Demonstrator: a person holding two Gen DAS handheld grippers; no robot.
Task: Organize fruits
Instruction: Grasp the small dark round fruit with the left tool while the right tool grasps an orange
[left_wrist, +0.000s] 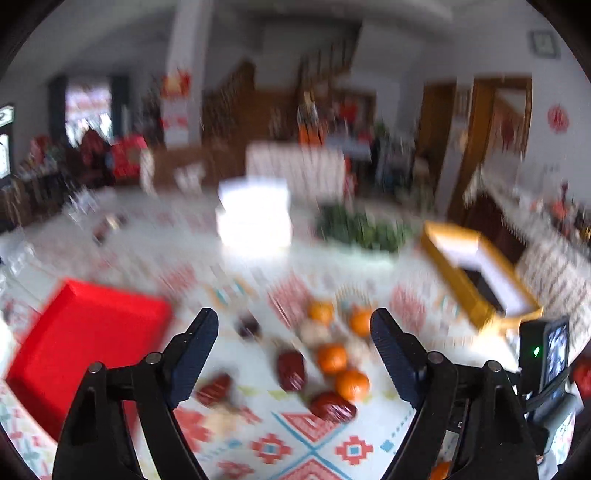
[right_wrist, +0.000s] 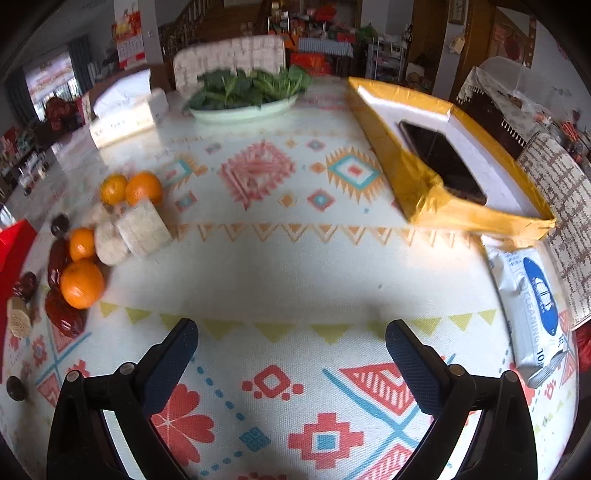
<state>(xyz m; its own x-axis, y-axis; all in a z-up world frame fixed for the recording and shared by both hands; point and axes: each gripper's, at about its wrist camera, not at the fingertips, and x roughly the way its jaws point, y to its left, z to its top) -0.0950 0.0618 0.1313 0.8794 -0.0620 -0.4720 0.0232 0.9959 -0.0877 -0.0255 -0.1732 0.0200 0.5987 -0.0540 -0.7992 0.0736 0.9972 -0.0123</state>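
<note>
Four oranges (right_wrist: 82, 283) I can count on the patterned tablecloth (right_wrist: 295, 280), bunched w/ dark red wrapped pieces (right_wrist: 64, 314) and pale blocks (right_wrist: 144, 229) at the left of my right wrist view. In the left wrist view, which is badly blurred, the same pile sits just ahead of and between the fingers, oranges (left_wrist: 352, 384) in a loose line.

Left gripper (left_wrist: 293, 325): jaws apart, nothing btwn the pads, held above the cloth. Right gripper (right_wrist: 291, 336): also spread wide, empty, over bare cloth, well apart from the fruit.

Red box (left_wrist: 85, 347) lies left of the pile. Yellow box (right_wrist: 410, 173) w/ white lining and a dark item inside sits far right. Plate of greens (right_wrist: 247, 109) at the far edge, tissue box (right_wrist: 125, 110) beside it. Wipes pack (right_wrist: 532, 306) lies near the yellow box's near end.
</note>
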